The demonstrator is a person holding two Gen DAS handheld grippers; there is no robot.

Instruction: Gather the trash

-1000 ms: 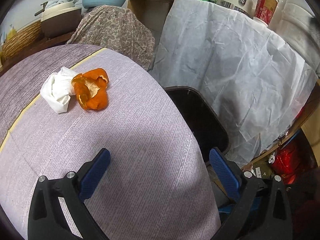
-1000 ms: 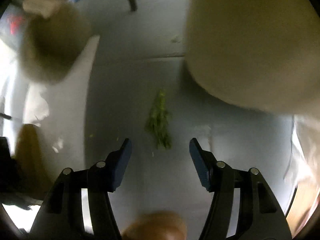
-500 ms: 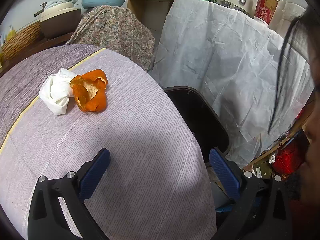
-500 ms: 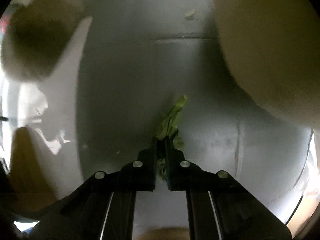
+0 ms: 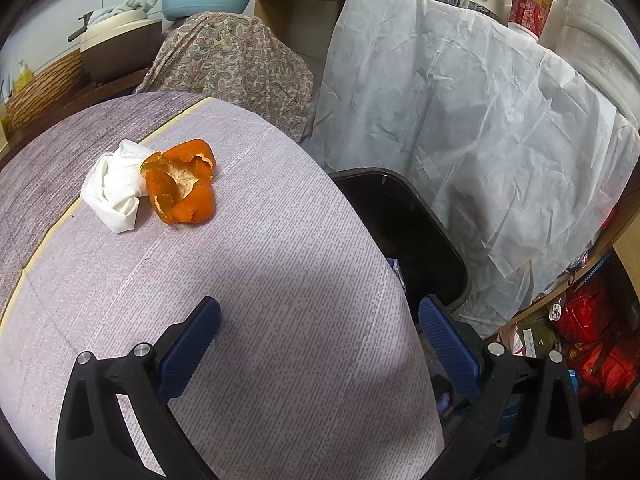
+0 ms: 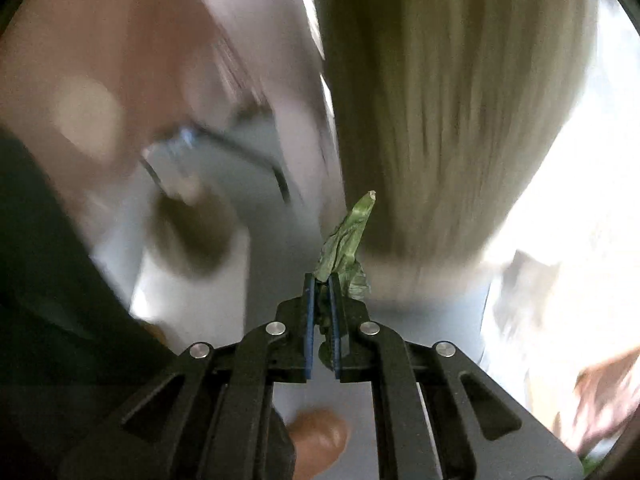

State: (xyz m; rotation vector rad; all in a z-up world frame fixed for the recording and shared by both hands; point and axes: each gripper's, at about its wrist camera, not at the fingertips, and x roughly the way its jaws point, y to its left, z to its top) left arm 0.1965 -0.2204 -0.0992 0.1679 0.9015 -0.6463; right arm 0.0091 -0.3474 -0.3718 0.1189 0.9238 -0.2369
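Leaf scrap (image 6: 346,236), green and limp, sits at the centre of your right view, pinched between the pressed-together fingers of your right gripper (image 6: 322,280), its tip pointing toward the top of the frame. Everything around it there is smeared by blur, so where you carry it cannot be told. That piece looks collected but not yet dropped.

In your left view two more pieces wait at the left of the frame: an orange peel (image 5: 182,184) and, touching its left side, a crumpled white tissue (image 5: 114,186), both on the grey tablecloth (image 5: 280,320). Your left gripper (image 5: 316,326) hovers low in the frame with fingers spread wide, holding nothing, well apart from both.

The black bin (image 5: 404,232) stands open just beside the table's right edge, at the frame's centre. A white sheet (image 5: 460,120) hangs close behind it; judging by this, nothing blocks the bin's mouth. So, roughly: one piece in hand, two left.
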